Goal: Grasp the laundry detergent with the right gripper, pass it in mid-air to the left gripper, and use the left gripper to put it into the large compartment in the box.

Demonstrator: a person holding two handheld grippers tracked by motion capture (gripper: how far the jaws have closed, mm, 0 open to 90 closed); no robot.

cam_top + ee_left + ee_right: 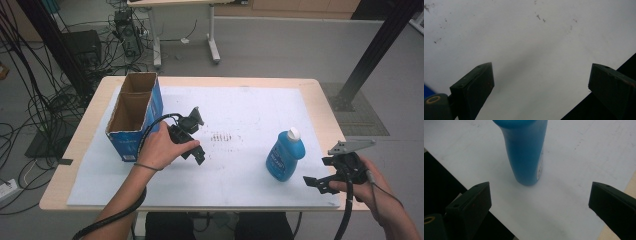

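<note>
At the left stands the box (135,116), open at the top, and my left gripper (192,142) rests just beside it on the white sheet (240,110), jaws wide with nothing between them; in the left gripper view they frame bare sheet. If I swing that hand carelessly I judge it could knock the box askew, since it is light card and close to my hand. Further right the bottle (285,154) stands upright on the surface, near the front edge. My right gripper (327,184) hangs just right of it, jaws spread wide and empty, the bottle's base (527,178) ahead between them but still apart. The bottle is tall and narrow, so a jaw that clips it before closing would likely tip it. A grip too low or off-centre could let the smooth plastic slip or swing.
</note>
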